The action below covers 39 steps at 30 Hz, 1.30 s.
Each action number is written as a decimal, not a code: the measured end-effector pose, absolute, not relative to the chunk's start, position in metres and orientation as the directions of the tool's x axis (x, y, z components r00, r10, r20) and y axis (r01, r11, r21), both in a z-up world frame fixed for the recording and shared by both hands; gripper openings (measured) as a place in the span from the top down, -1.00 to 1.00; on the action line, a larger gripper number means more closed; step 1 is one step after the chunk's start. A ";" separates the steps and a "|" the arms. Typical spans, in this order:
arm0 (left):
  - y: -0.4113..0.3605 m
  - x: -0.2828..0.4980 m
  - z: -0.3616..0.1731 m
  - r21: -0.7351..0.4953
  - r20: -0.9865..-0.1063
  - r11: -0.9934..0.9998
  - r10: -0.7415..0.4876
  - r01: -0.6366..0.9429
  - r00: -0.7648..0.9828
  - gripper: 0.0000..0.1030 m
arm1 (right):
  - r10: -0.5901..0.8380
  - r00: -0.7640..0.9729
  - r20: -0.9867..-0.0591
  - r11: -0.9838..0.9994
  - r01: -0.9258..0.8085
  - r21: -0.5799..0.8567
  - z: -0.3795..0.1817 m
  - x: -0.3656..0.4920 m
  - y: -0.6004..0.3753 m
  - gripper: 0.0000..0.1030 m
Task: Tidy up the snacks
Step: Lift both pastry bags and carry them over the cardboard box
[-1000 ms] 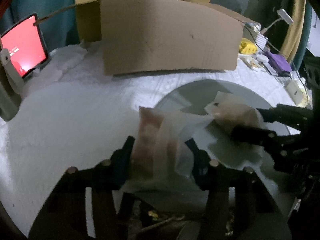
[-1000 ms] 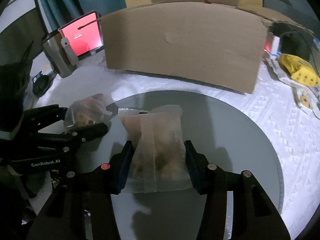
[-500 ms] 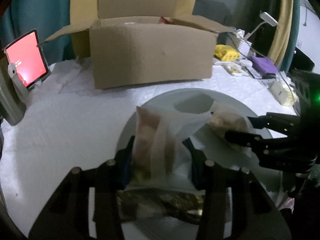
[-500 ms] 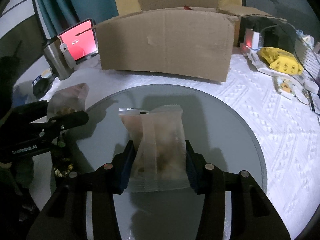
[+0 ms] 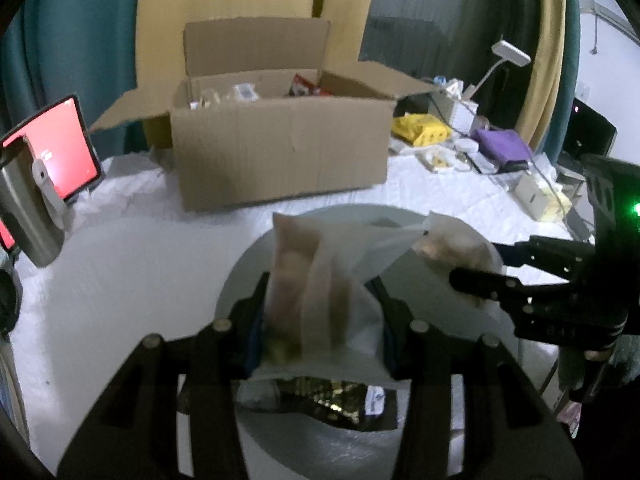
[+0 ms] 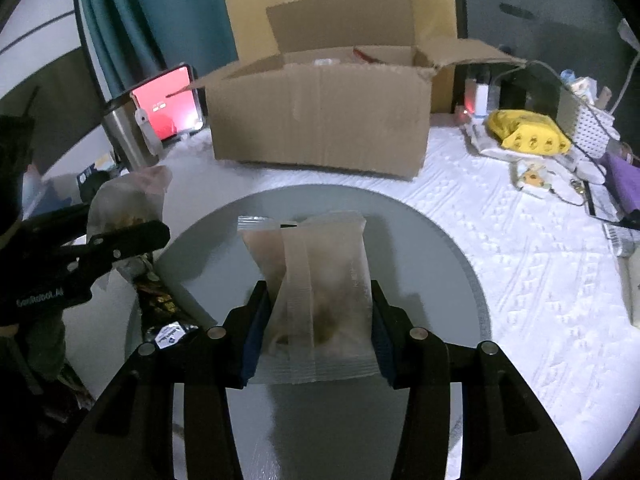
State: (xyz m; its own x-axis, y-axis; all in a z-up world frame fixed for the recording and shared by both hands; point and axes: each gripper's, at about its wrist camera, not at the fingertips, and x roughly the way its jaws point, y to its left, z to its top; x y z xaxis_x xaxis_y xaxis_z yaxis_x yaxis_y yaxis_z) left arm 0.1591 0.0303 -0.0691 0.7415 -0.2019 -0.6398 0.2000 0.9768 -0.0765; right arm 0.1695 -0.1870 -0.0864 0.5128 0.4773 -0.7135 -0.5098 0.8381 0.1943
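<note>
- Against the cardboard box (image 5: 280, 152), which a second ago filled the back of both views with its near wall, both sets of tongs now sit higher and further back, so its open top and the packets inside show
- The left tongs (image 5: 320, 320) are clamped on a translucent snack pouch (image 5: 308, 280); their jaws closed a little further within the last second, with the pouch between them, and it hangs clear of the grey round tray (image 5: 400, 216) in front of the box
- A dark gold-patterned packet (image 5: 320, 396) lies on the tray's near edge, under the left tongs, not yet picked up
- The right tongs (image 6: 316, 320) grip a second translucent pouch (image 6: 316, 276) upright over the middle of the tray (image 6: 440, 240), directly before the box (image 6: 320, 120)
- Judging by this, both pouches are lifted and ready to be carried to the box, with one packet left behind
- The desk wears a white textured cloth (image 6: 520, 240); left of the box stand a red-lit screen (image 5: 52, 148) and a steel flask (image 5: 24, 208), right of it a yellow bag (image 6: 524, 132) and cables; teal and yellow curtains hang behind
</note>
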 end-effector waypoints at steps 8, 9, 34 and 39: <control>0.017 0.161 -0.035 -0.049 -0.601 0.968 -0.226 0.246 0.767 0.10 | 0.486 0.565 -0.667 0.841 -0.511 0.180 -0.052 0.173 -0.199 0.04; 0.015 0.162 -0.032 -0.042 -0.598 0.967 -0.226 0.251 0.769 0.10 | 0.488 0.572 -0.660 0.840 -0.512 0.177 -0.046 0.174 -0.199 0.04; 0.036 0.226 0.032 -0.040 -0.507 0.969 -0.229 0.243 0.831 0.10 | 0.505 0.658 -0.559 0.835 -0.536 0.123 0.029 0.249 -0.180 0.04; 0.041 0.244 0.041 -0.031 -0.491 0.968 -0.233 0.251 0.839 0.09 | 0.508 0.662 -0.551 0.832 -0.543 0.113 0.034 0.268 -0.171 0.04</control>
State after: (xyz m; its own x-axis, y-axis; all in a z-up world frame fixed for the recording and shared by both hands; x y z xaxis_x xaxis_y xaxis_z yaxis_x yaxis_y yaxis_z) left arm 0.2443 0.0407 0.0409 0.8390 -0.2334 -0.4915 0.2507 0.9675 -0.0315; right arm 0.2675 -0.1705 0.0344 0.6624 0.5075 -0.5511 -0.5435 0.8318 0.1129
